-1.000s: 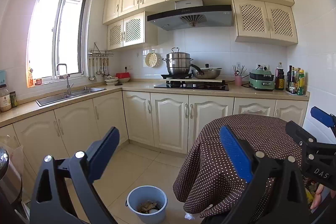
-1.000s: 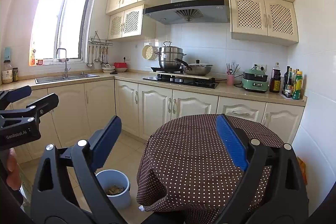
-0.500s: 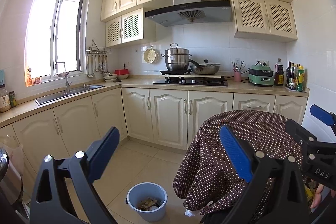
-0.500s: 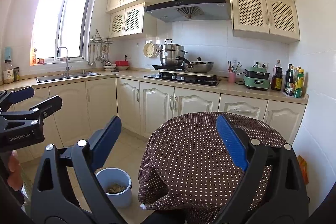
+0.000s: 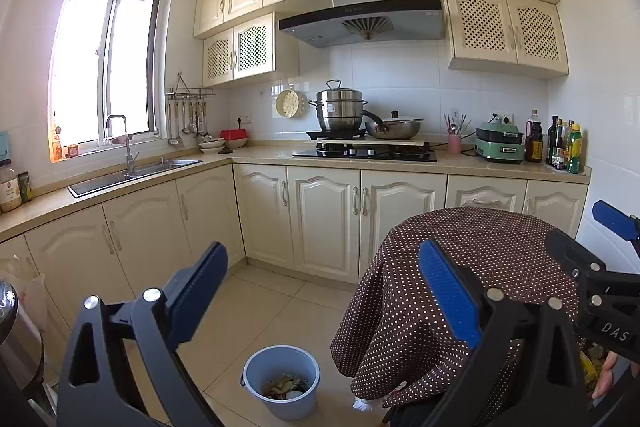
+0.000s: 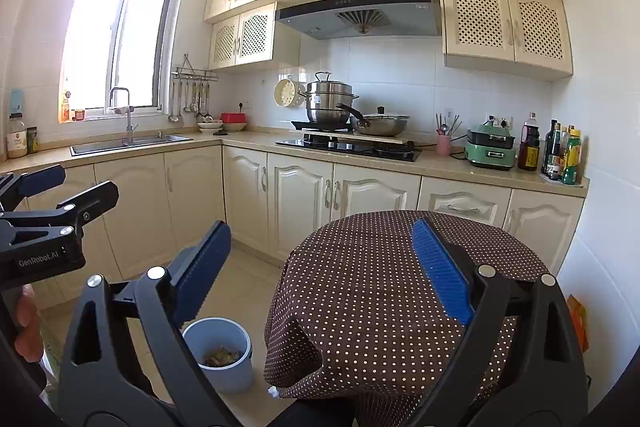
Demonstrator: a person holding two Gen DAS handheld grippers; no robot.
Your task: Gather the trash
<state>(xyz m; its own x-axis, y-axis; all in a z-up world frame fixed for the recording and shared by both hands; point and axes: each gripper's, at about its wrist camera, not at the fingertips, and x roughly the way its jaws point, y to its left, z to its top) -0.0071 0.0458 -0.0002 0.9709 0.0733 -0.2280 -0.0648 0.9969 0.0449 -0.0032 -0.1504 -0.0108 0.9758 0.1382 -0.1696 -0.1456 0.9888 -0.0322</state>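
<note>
Your left tongs (image 5: pixel 324 295) are spread wide w/ nothing between the blue pads (image 5: pixel 448 295); same for your right tongs (image 6: pixel 324 271), jaws apart and empty. Both are held up in the air, pointing toward the far kitchen wall.

Trash bin (image 5: pixel 281 381): a light blue bucket on the tiled floor (image 5: pixel 256 311), near you, just left of the round desk (image 5: pixel 472 259). It stands upright, and there's already trash (image 5: pixel 286 387) in the bottom, brownish scraps and something pale; can't tell exactly what. In the right wrist view the bin (image 6: pixel 220 355) sits partly behind the left finger of your right tongs, touching or almost touching the hanging edge of the brown polka-dot cloth (image 6: pixel 380 299) that drapes the desk.

A small white scrap (image 5: pixel 362 405) lies on the floor at the foot of the cloth, just right of the bin.

Your right tongs also show at the right edge of the left wrist view, and your left tongs at the left edge of the right wrist view, so the two are side by side, apart.

Far side: counter w/ a sink (image 5: pixel 132 175) at left under the window, hob w/ a steel steamer pot (image 5: pixel 340 111) and a wok (image 5: pixel 394 127) in the middle, green appliance (image 5: pixel 500 145) and bottles (image 5: pixel 564 147) at right.
</note>
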